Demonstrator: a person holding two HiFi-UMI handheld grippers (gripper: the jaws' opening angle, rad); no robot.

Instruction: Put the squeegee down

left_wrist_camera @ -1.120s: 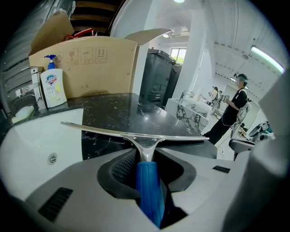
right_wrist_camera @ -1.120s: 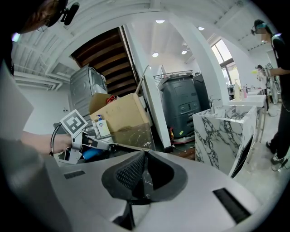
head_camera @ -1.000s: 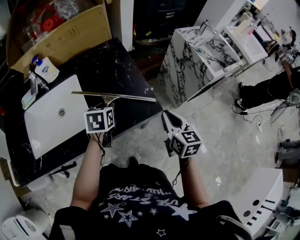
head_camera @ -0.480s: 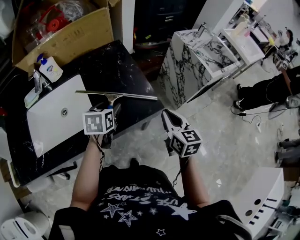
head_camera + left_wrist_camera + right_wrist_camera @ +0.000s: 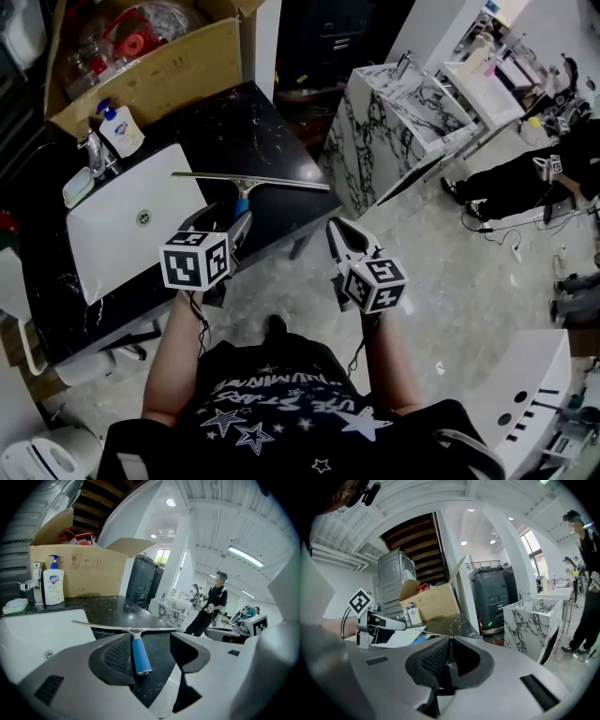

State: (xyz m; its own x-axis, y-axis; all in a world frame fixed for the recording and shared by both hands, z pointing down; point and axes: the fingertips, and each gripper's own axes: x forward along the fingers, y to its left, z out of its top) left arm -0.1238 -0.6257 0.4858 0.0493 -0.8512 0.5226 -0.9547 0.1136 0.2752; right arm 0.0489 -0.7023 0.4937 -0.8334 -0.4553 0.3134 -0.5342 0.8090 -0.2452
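Note:
The squeegee, a long metal blade point(image 5: 249, 181) with a blue handle point(image 5: 242, 203), lies flat on the black counter point(image 5: 225, 127) beside the sink. In the left gripper view its handle point(image 5: 140, 655) shows in the gap between the jaws, with neither pad touching it. My left gripper point(image 5: 236, 225) point(image 5: 151, 641) hovers just behind the handle's end, its jaws wide and still opening. My right gripper point(image 5: 334, 231) point(image 5: 449, 645) is shut on nothing, held over the floor to the right of the counter's corner.
A white sink point(image 5: 112, 234) is set in the counter, with a tap point(image 5: 94, 150), a soap dish point(image 5: 77, 187) and a soap bottle point(image 5: 122, 131) behind it. A cardboard box point(image 5: 159, 80) stands at the back. A marble vanity point(image 5: 394, 122) and a person point(image 5: 525, 178) are to the right.
The left gripper's jaws have opened off the squeegee handle and the gripper has drawn back and up. The squeegee stays on the counter. The right gripper keeps its place in the view.

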